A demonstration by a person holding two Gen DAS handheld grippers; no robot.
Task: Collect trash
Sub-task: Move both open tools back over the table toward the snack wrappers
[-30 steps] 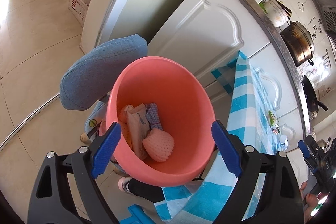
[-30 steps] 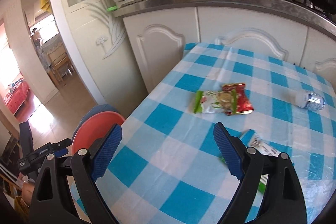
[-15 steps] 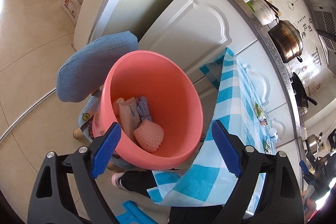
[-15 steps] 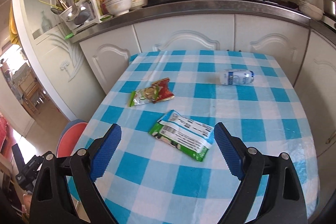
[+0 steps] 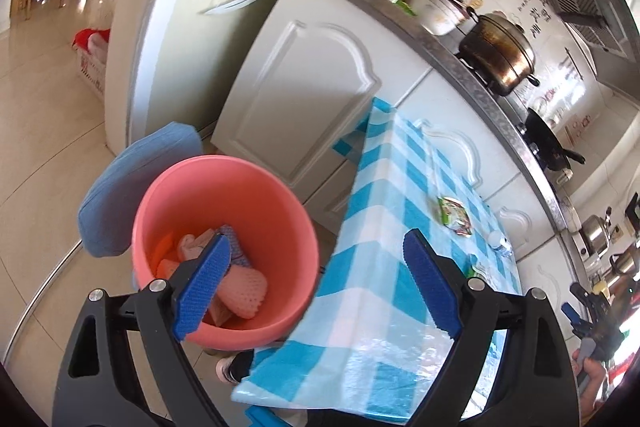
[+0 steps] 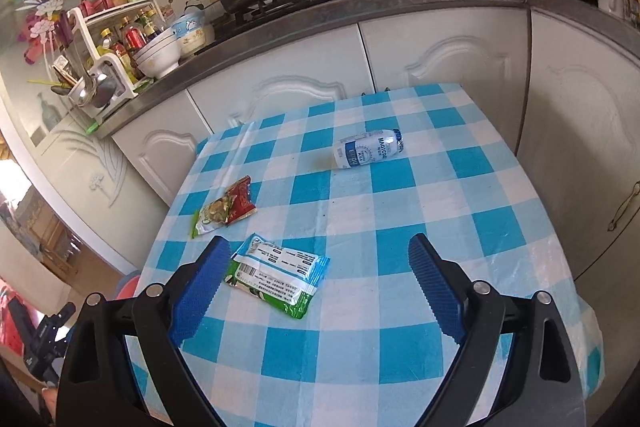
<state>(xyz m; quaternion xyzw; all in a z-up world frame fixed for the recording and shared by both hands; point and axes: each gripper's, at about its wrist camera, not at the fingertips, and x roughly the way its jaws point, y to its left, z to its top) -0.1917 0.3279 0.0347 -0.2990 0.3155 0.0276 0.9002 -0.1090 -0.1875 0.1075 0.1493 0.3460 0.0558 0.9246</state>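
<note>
Green-and-white wrapper lies just beside the right gripper's left finger.

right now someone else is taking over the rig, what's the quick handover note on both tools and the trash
Left tool: open, empty, over the edge between the pink bin and the table.
Right tool: open, empty, above the table, the green and white wrapper just ahead of its left finger.
Done: the bin holds several pieces, including a pink foam net.
Left on the table: that wrapper, the red and green snack packet, and the small white bottle lying on its side.
</note>
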